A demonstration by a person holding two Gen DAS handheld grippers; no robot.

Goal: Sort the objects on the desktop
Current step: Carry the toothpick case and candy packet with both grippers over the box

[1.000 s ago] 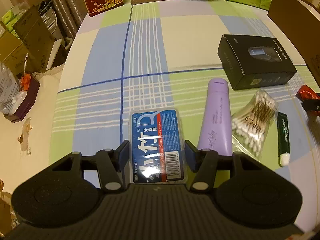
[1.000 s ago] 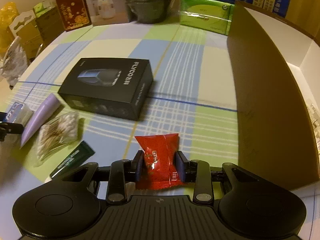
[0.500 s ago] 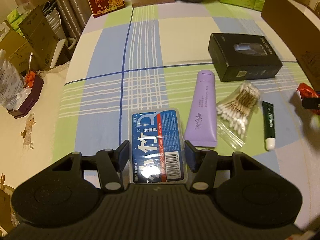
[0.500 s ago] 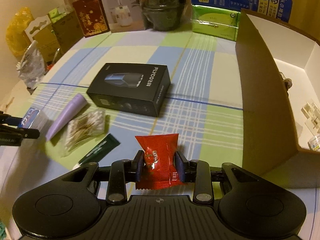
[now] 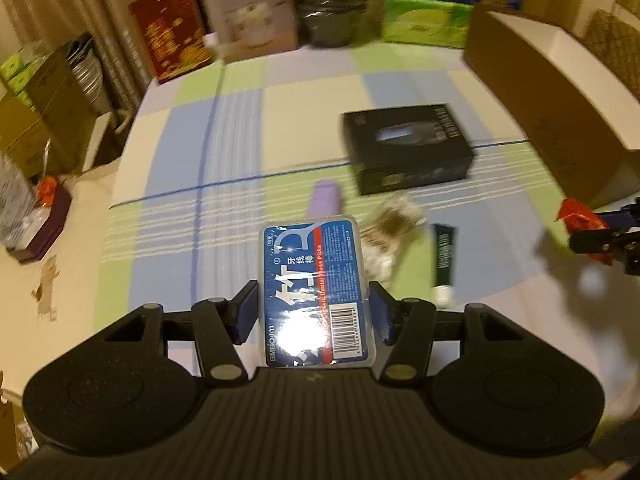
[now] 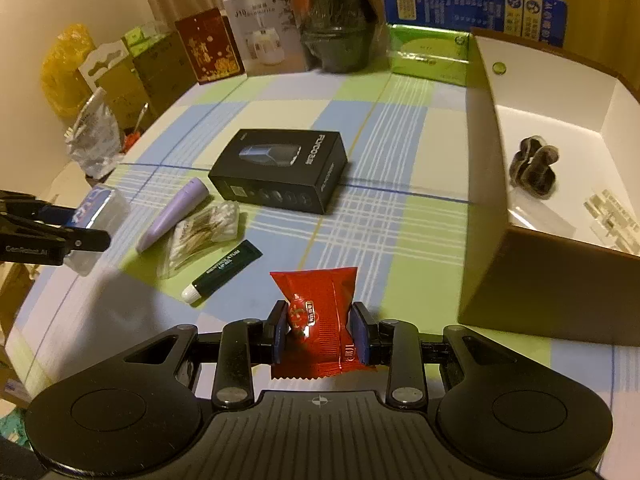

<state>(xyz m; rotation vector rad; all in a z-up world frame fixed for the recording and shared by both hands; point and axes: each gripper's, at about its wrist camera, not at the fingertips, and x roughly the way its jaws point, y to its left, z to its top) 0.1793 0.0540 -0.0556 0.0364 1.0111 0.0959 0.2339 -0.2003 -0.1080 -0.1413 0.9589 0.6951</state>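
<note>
My left gripper (image 5: pixel 314 314) is shut on a blue dental floss pick box (image 5: pixel 314 292) and holds it above the checked tablecloth. My right gripper (image 6: pixel 320 334) is shut on a red snack packet (image 6: pixel 318 312), lifted beside the open cardboard box (image 6: pixel 520 280). On the cloth lie a black product box (image 6: pixel 280 170), a purple tube (image 6: pixel 172 214), a bag of cotton swabs (image 6: pixel 204 228) and a dark green tube (image 6: pixel 224 272). The right gripper with the red packet (image 5: pixel 578 218) shows at the right edge of the left wrist view.
The cardboard box's white inside (image 6: pixel 560 152) holds a dark wrapped item (image 6: pixel 534 166) and clear plastic pieces (image 6: pixel 612 216). Cartons, a dark jar (image 6: pixel 340 20) and a green pack (image 6: pixel 430 54) line the table's far edge. Clutter stands off the table's left side.
Both grippers have risen with their loads. The left one has tilted up and toward the right; the right one now looks down into the cardboard box.
</note>
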